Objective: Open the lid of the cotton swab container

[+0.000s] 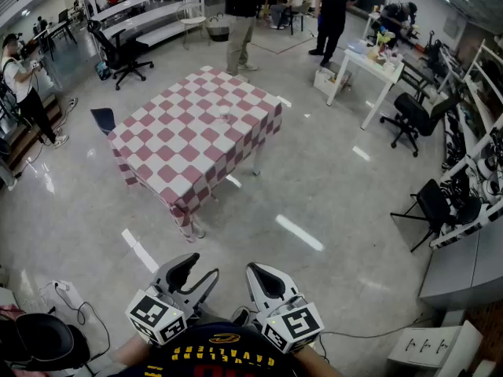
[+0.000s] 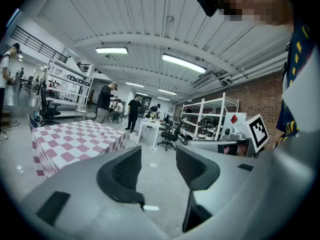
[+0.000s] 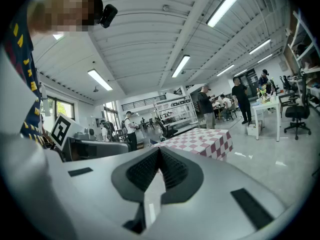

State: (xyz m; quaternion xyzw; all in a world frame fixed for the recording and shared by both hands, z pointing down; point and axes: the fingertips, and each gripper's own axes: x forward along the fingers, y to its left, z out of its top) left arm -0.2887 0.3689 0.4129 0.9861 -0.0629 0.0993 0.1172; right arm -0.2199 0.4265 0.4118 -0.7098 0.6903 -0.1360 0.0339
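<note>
- Cotton swab container [image 1: 224,115]: in the head view I take it for the small pale speck on the checkered table [image 1: 189,144], well apart from my left gripper [image 1: 203,266] and right gripper [image 1: 262,272].
- Left gripper view: my jaws stand apart with only floor between them.
- Right gripper view: my jaws are pressed together and empty.

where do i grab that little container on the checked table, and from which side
Probably its lower body, from the near side. The small container stands alone near the middle of the checked table, so a level approach over the near edge meets nothing. It is too far to show detail; a low grip with the open left claw should leave the top free.
</note>
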